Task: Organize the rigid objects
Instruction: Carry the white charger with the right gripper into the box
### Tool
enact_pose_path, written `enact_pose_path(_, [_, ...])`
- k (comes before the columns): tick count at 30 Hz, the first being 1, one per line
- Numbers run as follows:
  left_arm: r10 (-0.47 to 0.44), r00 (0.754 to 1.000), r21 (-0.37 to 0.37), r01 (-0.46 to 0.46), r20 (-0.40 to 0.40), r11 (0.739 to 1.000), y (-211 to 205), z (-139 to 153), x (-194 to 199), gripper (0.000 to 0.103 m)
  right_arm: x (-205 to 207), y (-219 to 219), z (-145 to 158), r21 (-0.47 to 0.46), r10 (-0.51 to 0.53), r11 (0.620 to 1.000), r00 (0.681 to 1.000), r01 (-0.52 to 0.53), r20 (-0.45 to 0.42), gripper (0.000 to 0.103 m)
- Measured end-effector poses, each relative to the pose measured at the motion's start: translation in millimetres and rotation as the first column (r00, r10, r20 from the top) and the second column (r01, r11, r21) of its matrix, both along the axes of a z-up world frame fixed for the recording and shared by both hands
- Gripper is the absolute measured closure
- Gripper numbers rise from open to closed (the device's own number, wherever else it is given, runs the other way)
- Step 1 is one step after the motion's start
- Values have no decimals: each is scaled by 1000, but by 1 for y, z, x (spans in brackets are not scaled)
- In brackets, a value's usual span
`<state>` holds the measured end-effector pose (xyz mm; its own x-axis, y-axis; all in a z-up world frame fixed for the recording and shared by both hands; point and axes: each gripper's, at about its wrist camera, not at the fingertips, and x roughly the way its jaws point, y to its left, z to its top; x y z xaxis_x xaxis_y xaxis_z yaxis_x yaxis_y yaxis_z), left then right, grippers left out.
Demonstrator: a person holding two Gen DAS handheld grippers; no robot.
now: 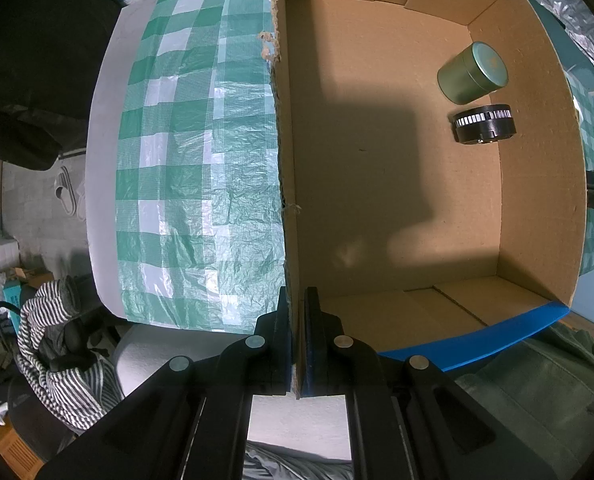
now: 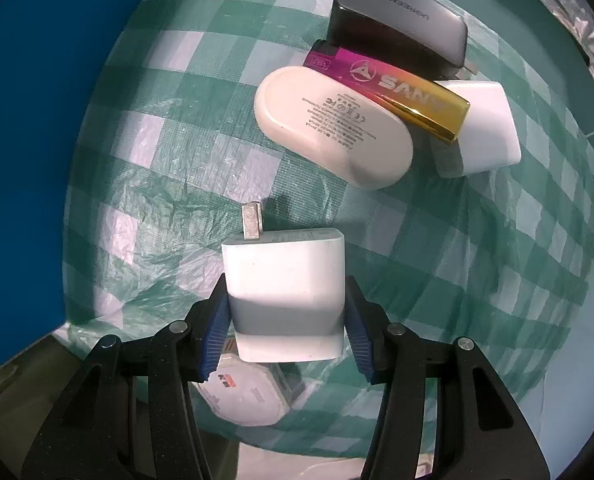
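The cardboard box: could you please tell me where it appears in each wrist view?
Left wrist view: the cardboard box fills the centre and right, its left wall clamped by the left hand-held gripper.
Right wrist view: only its blue outer wall shows, along the left edge.
Shared landmark: the green checked tablecloth.

My left gripper (image 1: 297, 344) and right gripper (image 2: 285, 328) share black plastic linkage arms studded with round silver pivot screws and ribbed blue finger pads (image 2: 213, 336), though the left's pads look darker, perhaps shadowed.
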<state>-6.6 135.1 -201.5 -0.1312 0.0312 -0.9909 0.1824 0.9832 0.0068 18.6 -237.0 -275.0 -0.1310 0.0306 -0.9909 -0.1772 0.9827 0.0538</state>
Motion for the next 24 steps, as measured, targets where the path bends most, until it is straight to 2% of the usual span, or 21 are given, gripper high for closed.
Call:
enact_pose_path(6, [-4,1000,1,4,-1,1000,0,-1,0,98,3,0,20,24,16,1000,1000,-16,12,50])
enact_pose_path(13, [-4,1000,-1,4,0,1000,0,-2,1,98,17,11,56,41,53,998,998,-54,46,50])
enact_pose_path(24, [2,1000,-6,-2,3,1000,0,-2,4,98,36,53,109,23,146,989,984,-149,107,50])
